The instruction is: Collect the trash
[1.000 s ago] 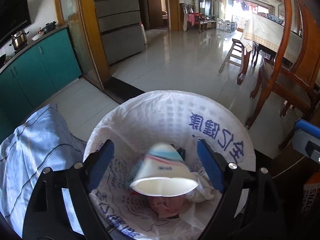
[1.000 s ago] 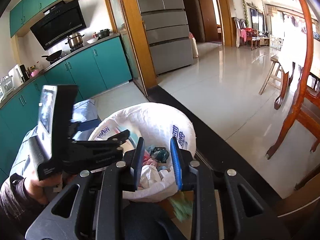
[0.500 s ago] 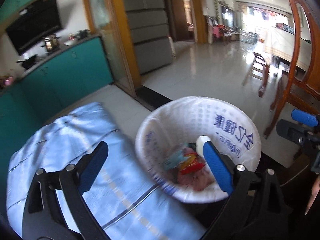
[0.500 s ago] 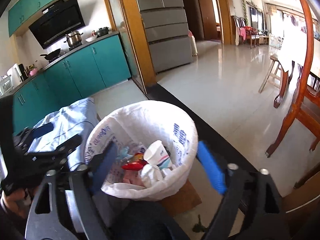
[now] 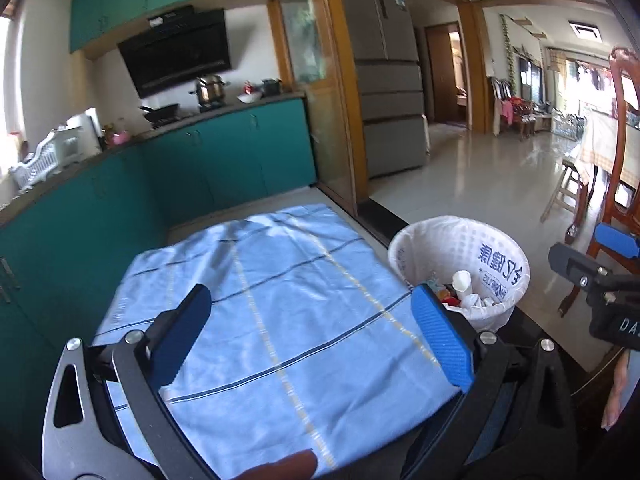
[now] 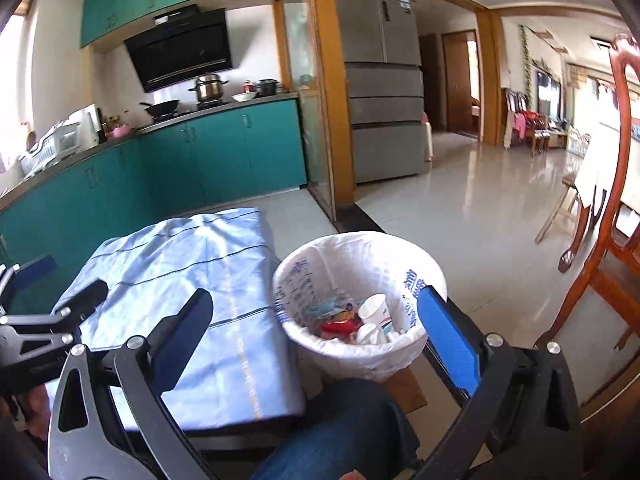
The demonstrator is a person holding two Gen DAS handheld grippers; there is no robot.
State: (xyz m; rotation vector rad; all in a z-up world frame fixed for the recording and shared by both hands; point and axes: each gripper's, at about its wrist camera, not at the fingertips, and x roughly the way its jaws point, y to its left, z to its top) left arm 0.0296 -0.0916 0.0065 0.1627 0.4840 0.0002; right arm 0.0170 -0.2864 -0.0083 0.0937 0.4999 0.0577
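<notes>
A bin with a white printed liner (image 5: 460, 236) (image 6: 360, 244) stands on the floor beside a low surface under a light blue cloth (image 5: 280, 280) (image 6: 180, 260). Inside the bin lie a white paper cup (image 5: 461, 280) (image 6: 374, 310), a red wrapper (image 6: 340, 324) and other crumpled trash. My left gripper (image 5: 310, 296) hangs open over the cloth, left of the bin, with nothing between its fingers. My right gripper (image 6: 314, 296) is above and short of the bin. Its jaws are opening and hold nothing.
Teal kitchen cabinets (image 5: 220, 160) run along the left, with a grey fridge (image 5: 384, 92) behind a wooden door frame. A wooden chair (image 6: 612, 240) and table stand to the right. A person's knee in jeans (image 6: 340, 420) is below the bin. Cardboard (image 6: 408, 388) lies under the bin.
The paper cup left my left gripper and now lies in the bin. My right gripper went from nearly shut to wide open. Both grippers pulled back and up, the left swinging over the cloth.
</notes>
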